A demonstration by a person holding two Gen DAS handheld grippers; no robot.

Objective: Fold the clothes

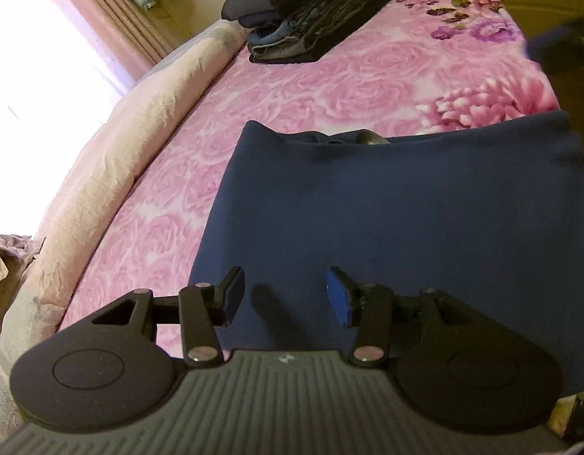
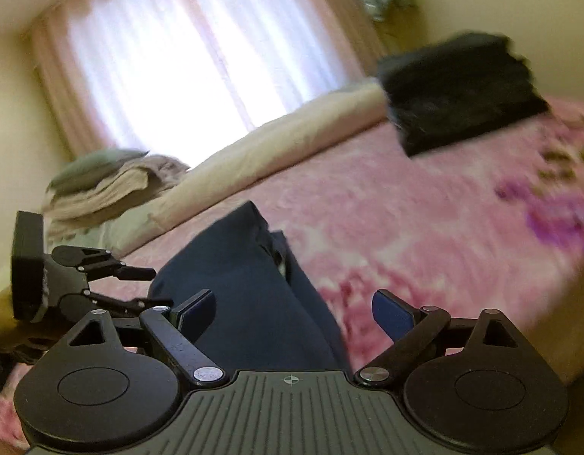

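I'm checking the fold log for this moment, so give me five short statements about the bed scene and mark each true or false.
1. The left gripper is open, with nothing between its fingers. True.
2. The folded navy-blue fabric garment lies on a plain white sheet. False: it lies on a pink rose-patterned blanket.
3. A stack of folded dark clothes sits farther back on the bed. True.
4. The right gripper is shut on the navy garment. False: it is open and holds nothing.
5. A rolled cream-coloured quilt lies along the window side of the bed. True.
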